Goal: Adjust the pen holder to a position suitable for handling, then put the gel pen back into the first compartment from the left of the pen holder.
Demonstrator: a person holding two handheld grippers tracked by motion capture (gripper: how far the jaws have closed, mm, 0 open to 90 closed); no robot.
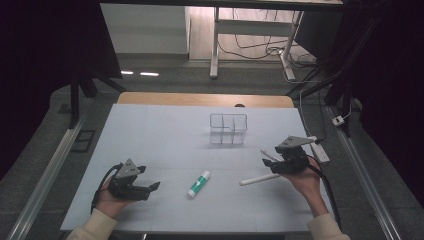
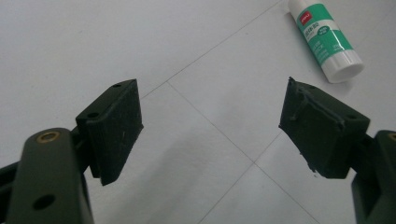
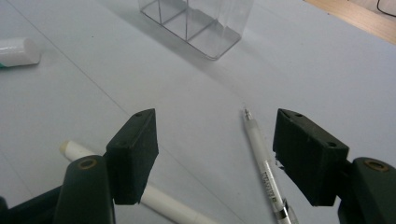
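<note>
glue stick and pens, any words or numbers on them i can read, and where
Glue stick: red brand mark and white print on the green label, too blurred to read.
Pen: dark print along the barrel, too small and blurred to read.
White marker: no print that I can see.
Clear organiser: no text.
Nothing can be quoted.

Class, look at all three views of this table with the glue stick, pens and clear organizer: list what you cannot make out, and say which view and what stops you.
- Glue stick label text: left gripper view, too small and blurred; its far end is cut by the top edge.
- White pen: right gripper view, its middle hidden behind a jaw.
- Clear organizer: right gripper view, top cut by the edge.
- Clear pen print: blurred.
</note>
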